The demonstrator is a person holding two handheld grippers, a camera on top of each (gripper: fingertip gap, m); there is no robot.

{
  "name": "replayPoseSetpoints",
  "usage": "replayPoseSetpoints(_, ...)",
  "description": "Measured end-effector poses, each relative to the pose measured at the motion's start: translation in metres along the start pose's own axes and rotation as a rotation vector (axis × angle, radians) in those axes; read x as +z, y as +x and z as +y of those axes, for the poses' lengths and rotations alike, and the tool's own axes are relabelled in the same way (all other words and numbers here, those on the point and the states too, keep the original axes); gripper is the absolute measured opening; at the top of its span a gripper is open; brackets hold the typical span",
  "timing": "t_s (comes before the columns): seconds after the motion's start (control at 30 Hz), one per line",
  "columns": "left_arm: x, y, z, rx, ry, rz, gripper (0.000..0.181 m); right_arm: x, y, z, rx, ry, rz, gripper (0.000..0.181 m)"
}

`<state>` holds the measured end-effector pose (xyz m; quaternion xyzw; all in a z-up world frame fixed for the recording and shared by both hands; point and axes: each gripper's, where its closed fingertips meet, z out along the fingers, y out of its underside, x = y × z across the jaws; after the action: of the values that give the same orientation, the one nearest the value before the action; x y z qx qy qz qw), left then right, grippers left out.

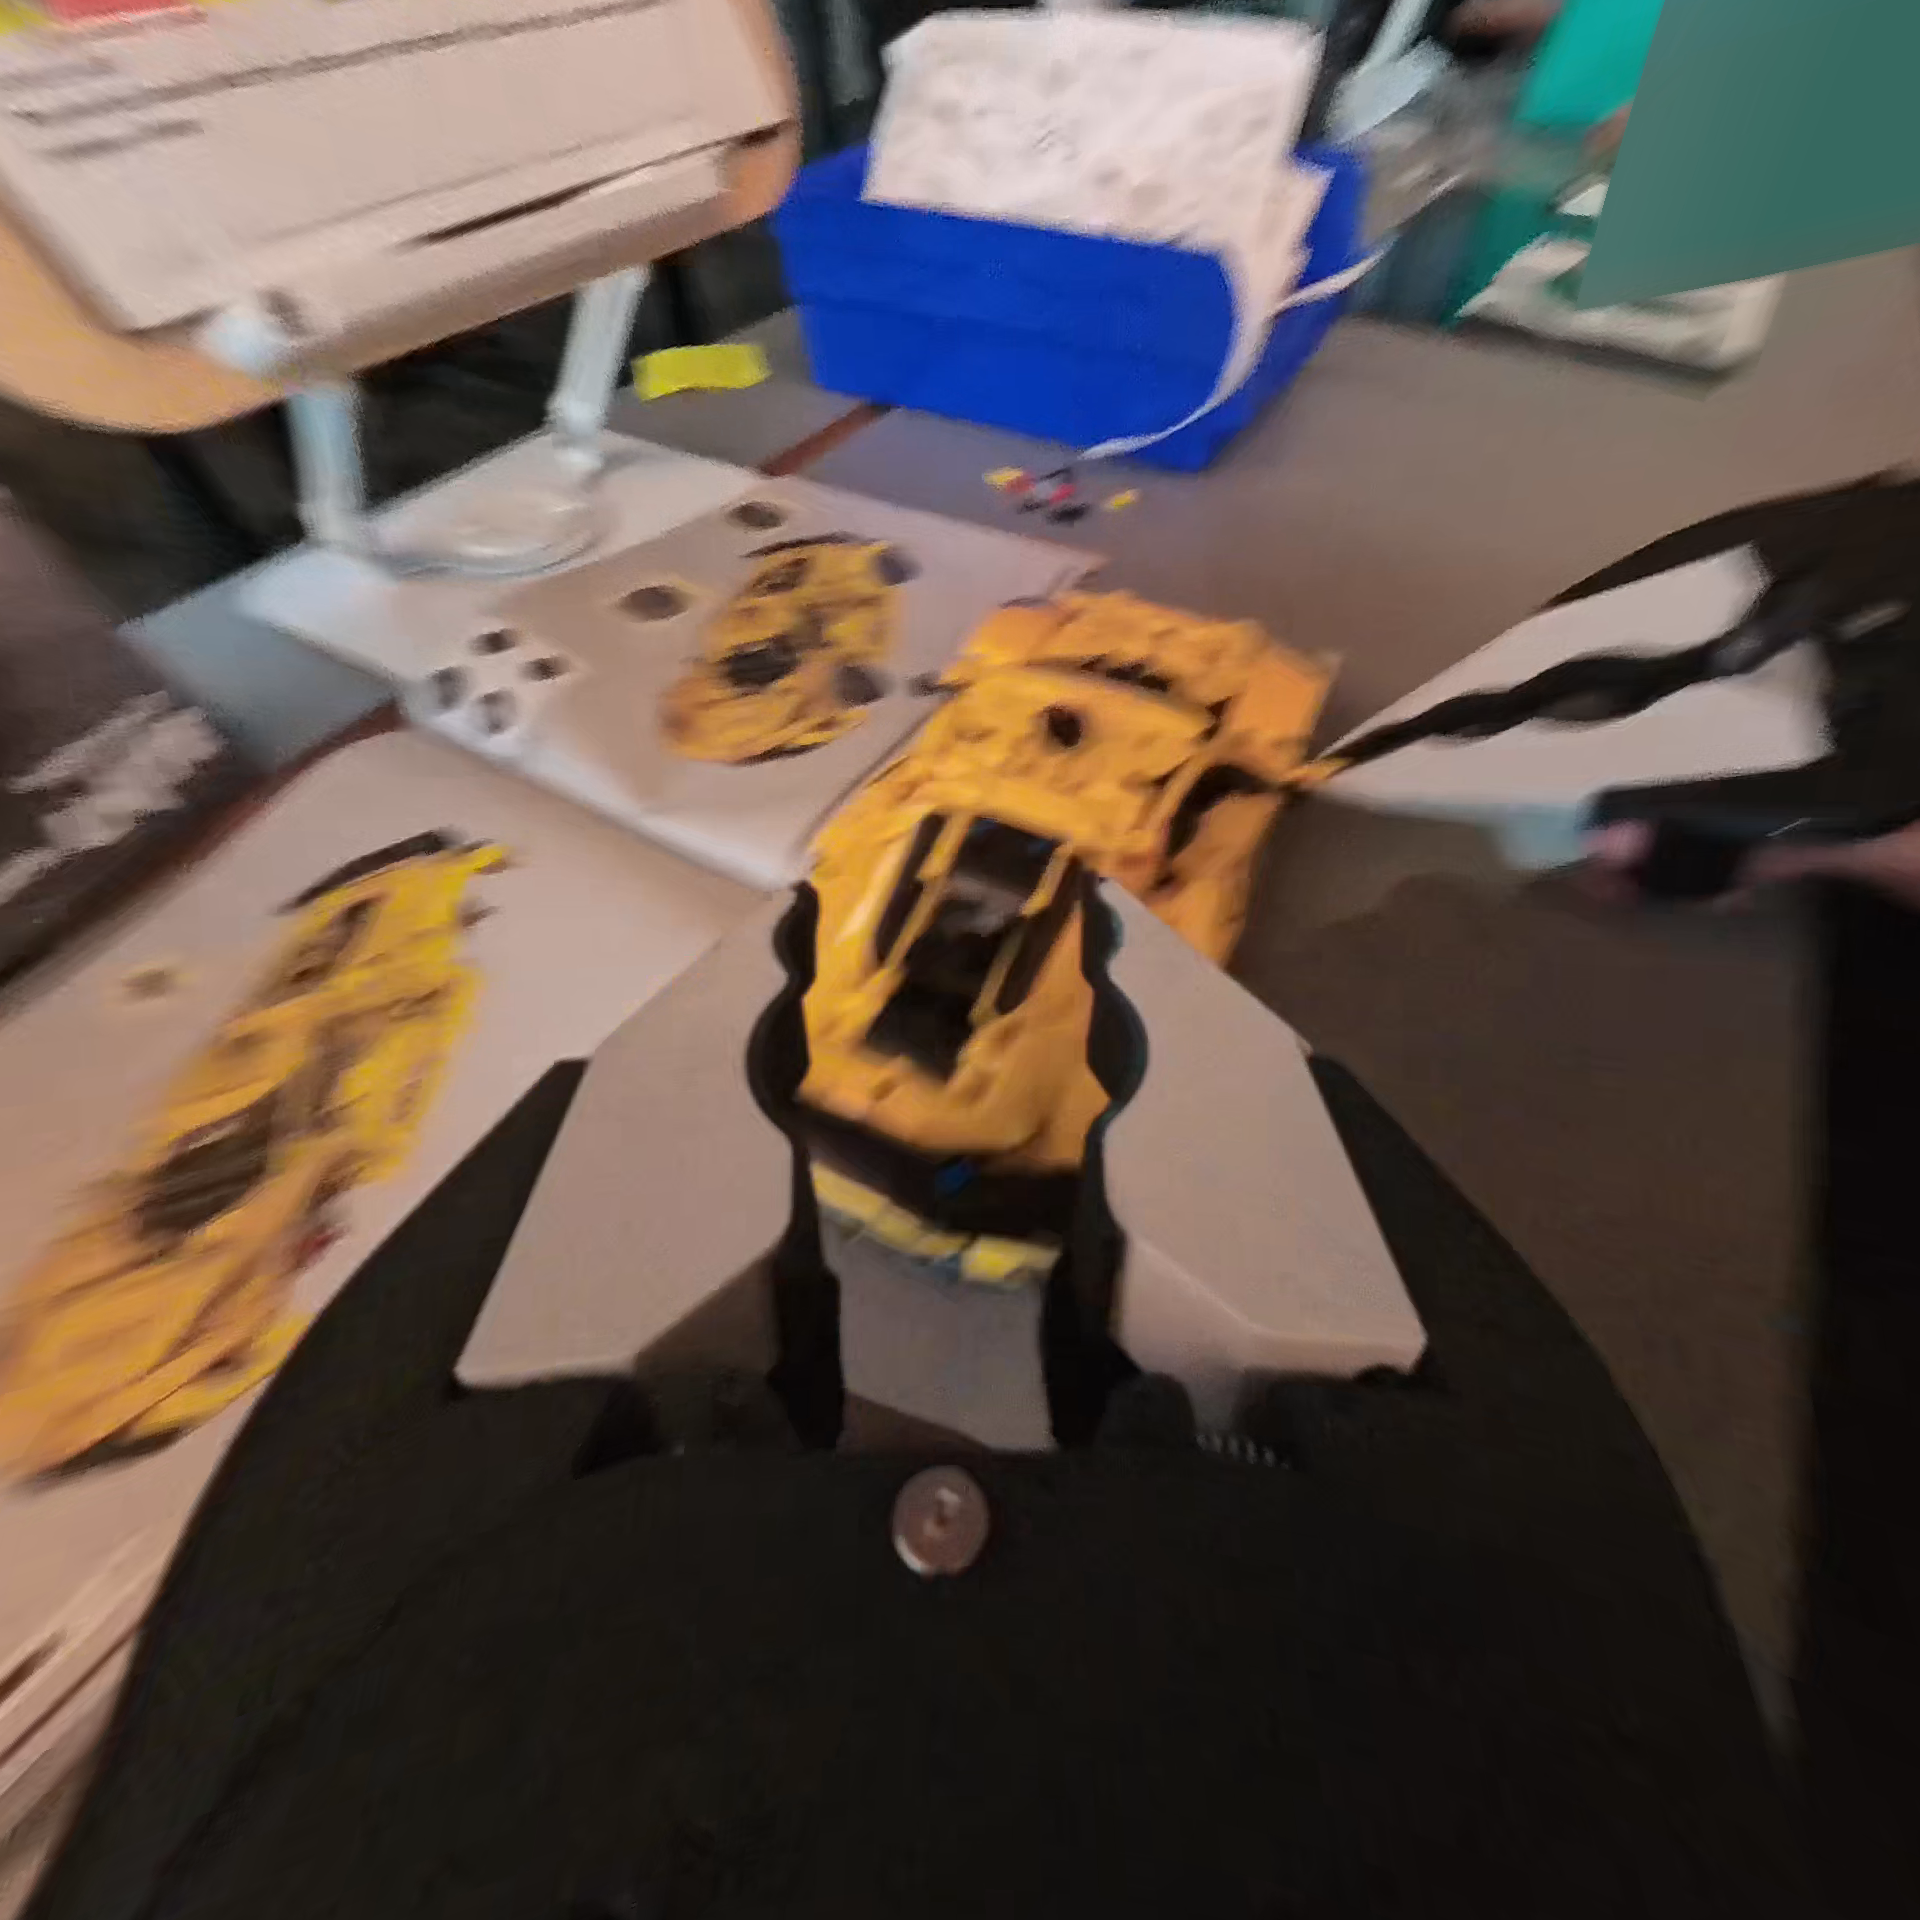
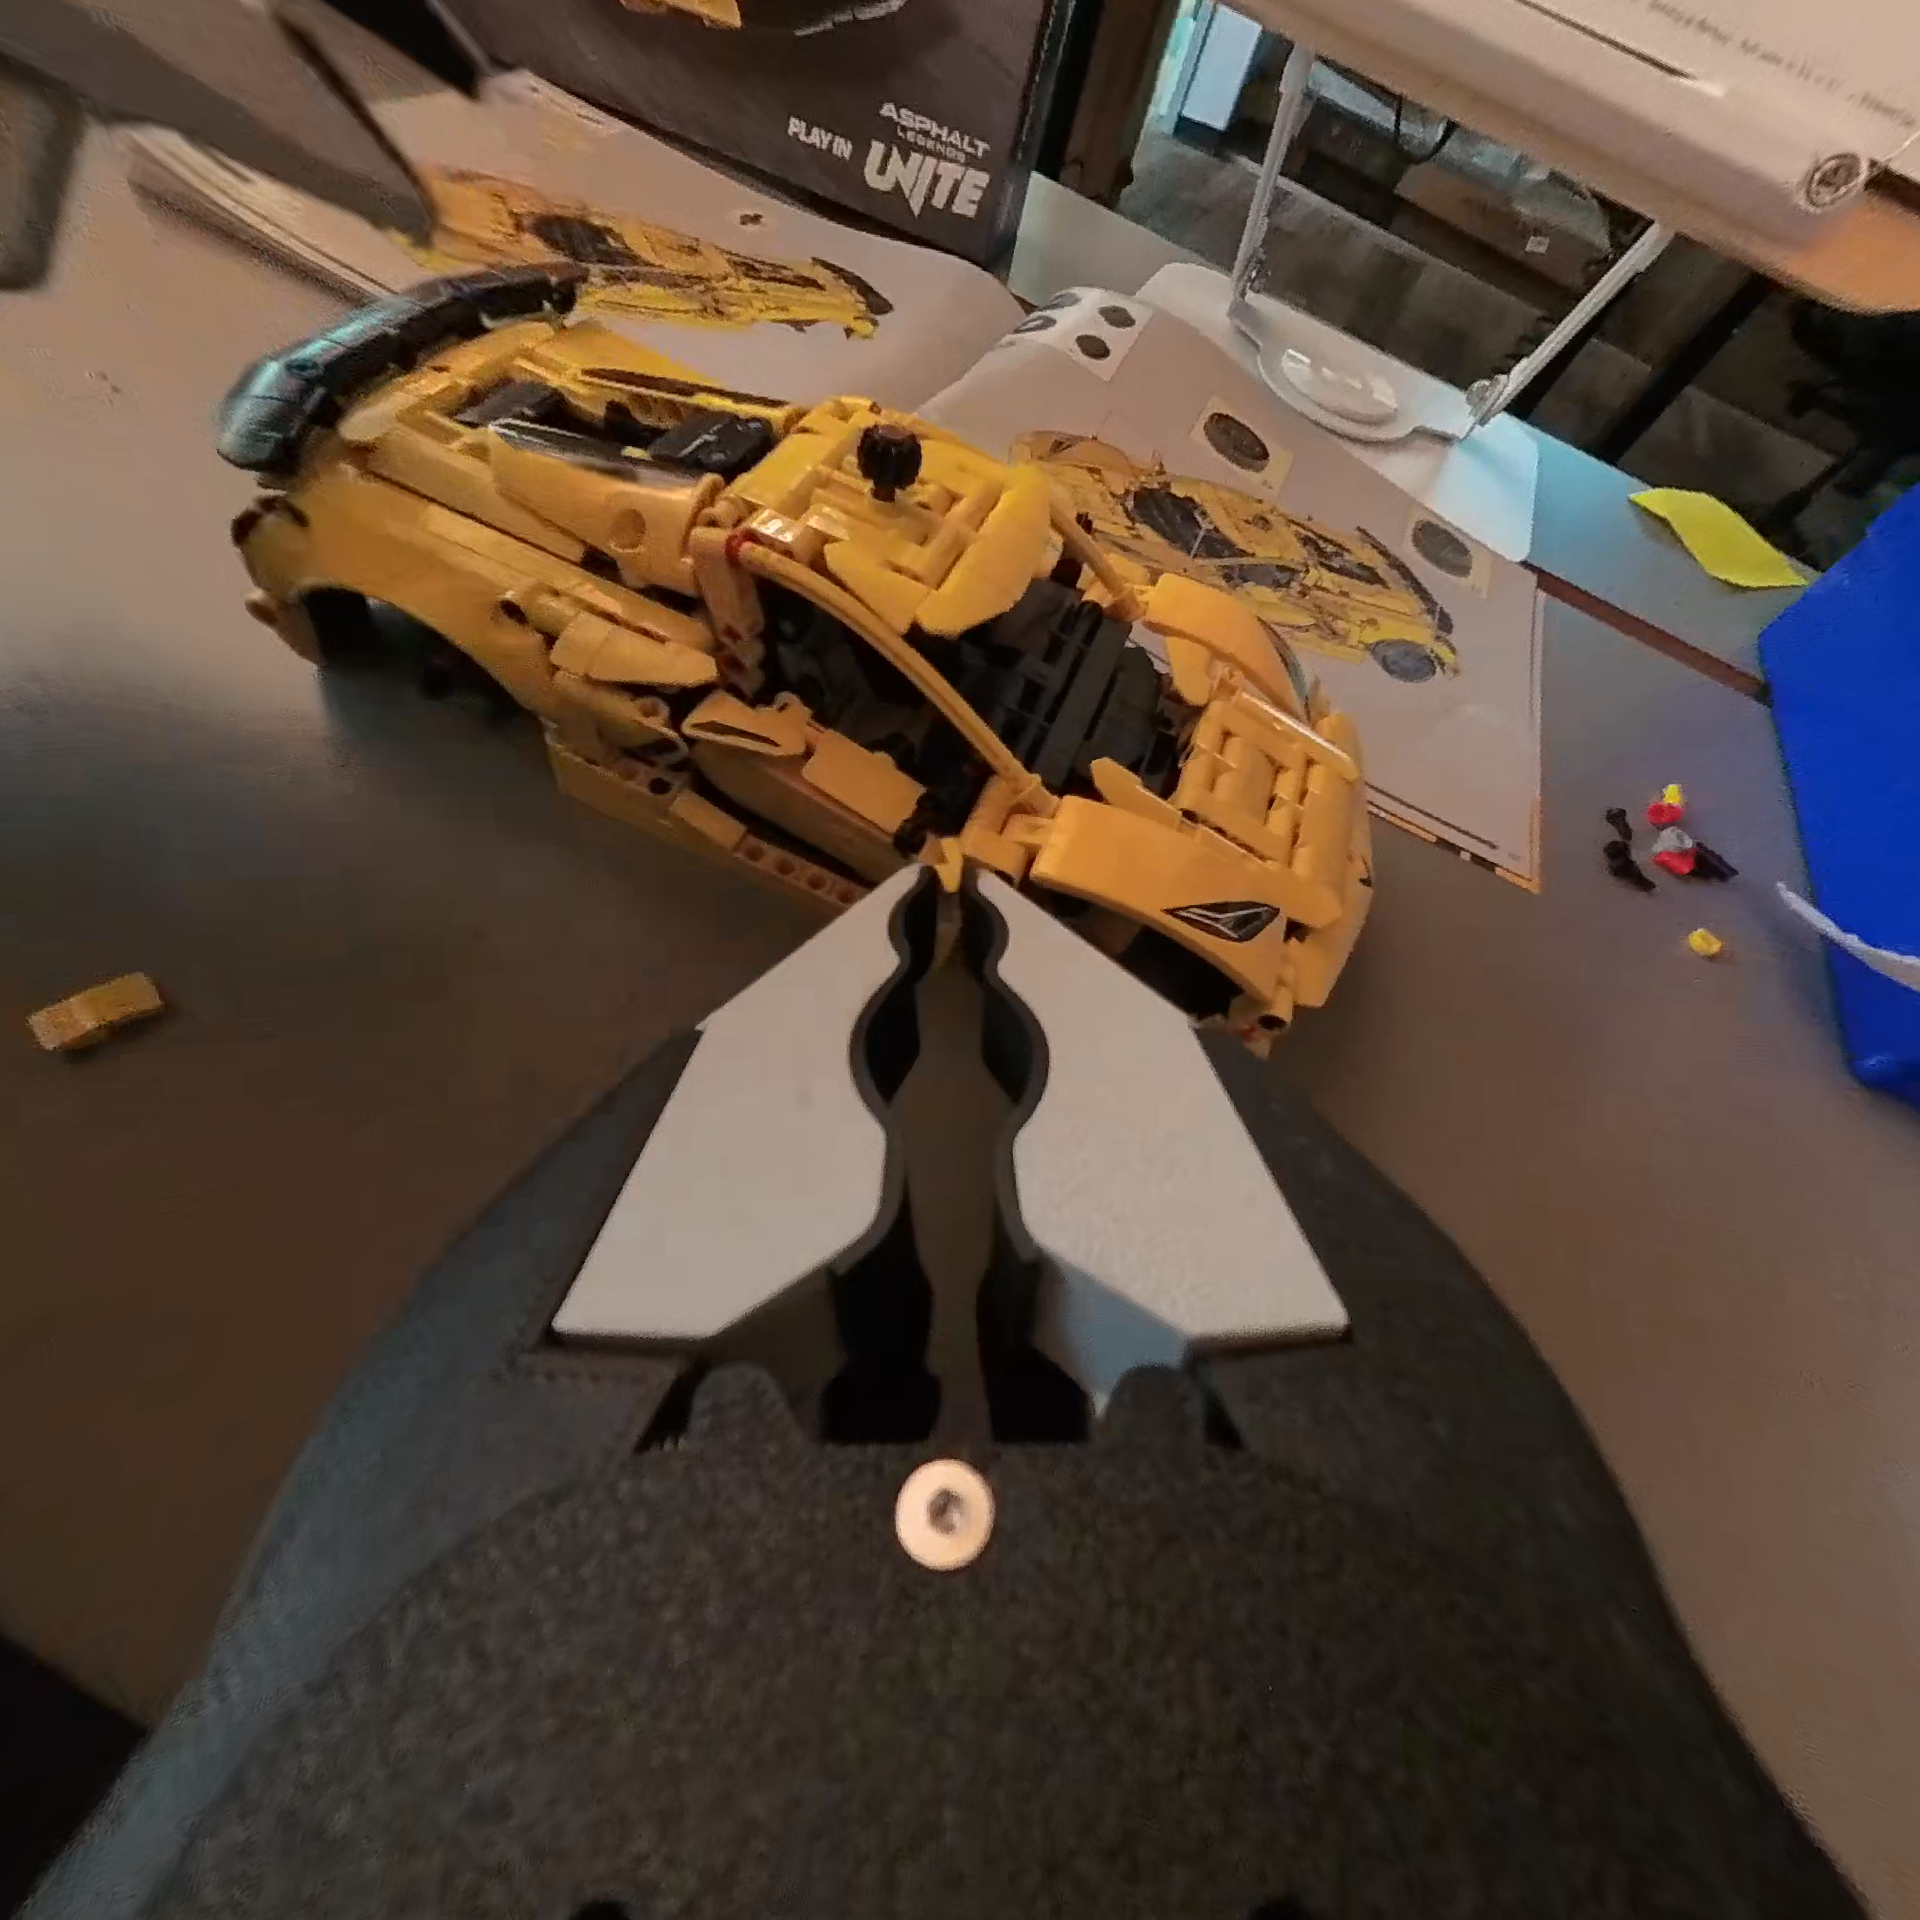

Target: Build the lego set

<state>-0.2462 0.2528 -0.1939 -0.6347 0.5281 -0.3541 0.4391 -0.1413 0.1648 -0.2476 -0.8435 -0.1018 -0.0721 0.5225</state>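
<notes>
Yellow lego car [image 2: 790, 665]: it stands on the grey surface [image 2: 312, 1195], nearly complete, with a black rear wing and a dark open cabin; no wheels are seen in the arches.
Left hand-held gripper [image 1: 940, 997]: its fingers are around the front end of the car and seem to grip it on both sides; this view is blurred.
Right hand-held gripper [image 2: 948, 883]: the jaws are almost pressed together and pinch a thin yellow part at the lower edge of the car, near its door.
Instruction pages [image 2: 1299, 582]: open sheets with pictures of the yellow car lie behind the model, partly under it.
Loose yellow piece [image 2: 96, 1010]: it lies alone on the surface, well apart from the car.
Small parts [image 2: 1662, 847]: red, black and yellow bits lie in a small group near the blue bin [image 2: 1849, 831].
Dark box [image 2: 831, 114]: it stands behind the pages.
White stand [image 2: 1351, 384]: its base is beside the pages.
</notes>
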Motion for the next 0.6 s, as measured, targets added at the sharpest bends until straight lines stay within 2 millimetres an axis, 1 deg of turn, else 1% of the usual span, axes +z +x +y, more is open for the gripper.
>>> replayPoseSetpoints(0.03, -0.007, -0.013, 0.010, 0.031, -0.031, -0.041, 0.062, -0.001, 0.001, 0.001, 0.007, -0.005, 0.004, 0.004)
replayPoseSetpoints(0.1, -0.011, -0.024, 0.032, 0.084, -0.089, -0.019, 0.077, -0.005, 0.006, 0.003, 0.043, -0.017, 0.013, 0.004)
replayPoseSetpoints(0.13, -0.009, -0.027, 0.039, 0.096, -0.096, 0.001, 0.084, -0.008, 0.007, 0.005, 0.071, -0.027, 0.000, 0.004)
replayPoseSetpoints(0.17, -0.007, -0.030, 0.038, 0.112, -0.078, 0.007, 0.085, -0.011, 0.006, 0.007, 0.098, -0.040, -0.022, 0.004)
replayPoseSetpoints(0.23, -0.002, -0.028, 0.030, 0.156, -0.021, 0.055, 0.085, -0.014, 0.003, 0.014, 0.131, -0.084, -0.067, 0.004)
replayPoseSetpoints(0.3, 0.005, -0.032, 0.028, 0.156, -0.011, 0.093, 0.085, -0.016, 0.010, 0.016, 0.140, -0.111, -0.047, 0.003)
replayPoseSetpoints(0.37, 0.012, -0.034, 0.031, 0.096, -0.036, 0.172, 0.085, -0.013, 0.019, 0.014, 0.134, -0.118, -0.034, 0.003)
replayPoseSetpoints(0.43, 0.015, -0.029, 0.035, 0.020, -0.058, 0.276, 0.085, -0.006, 0.031, 0.018, 0.123, -0.151, -0.011, 0.003)
replayPoseSetpoints(0.47, 0.016, -0.028, 0.037, -0.019, -0.066, 0.314, 0.085, -0.002, 0.034, 0.019, 0.131, -0.157, -0.021, 0.003)
replayPoseSetpoints(0.57, 0.020, -0.025, 0.044, -0.131, -0.103, 0.408, 0.084, 0.008, 0.029, 0.022, 0.174, -0.176, -0.098, 0.003)
replayPoseSetpoints(0.6, 0.020, -0.024, 0.043, -0.159, -0.096, 0.423, 0.084, 0.009, 0.028, 0.022, 0.172, -0.175, -0.107, 0.003)
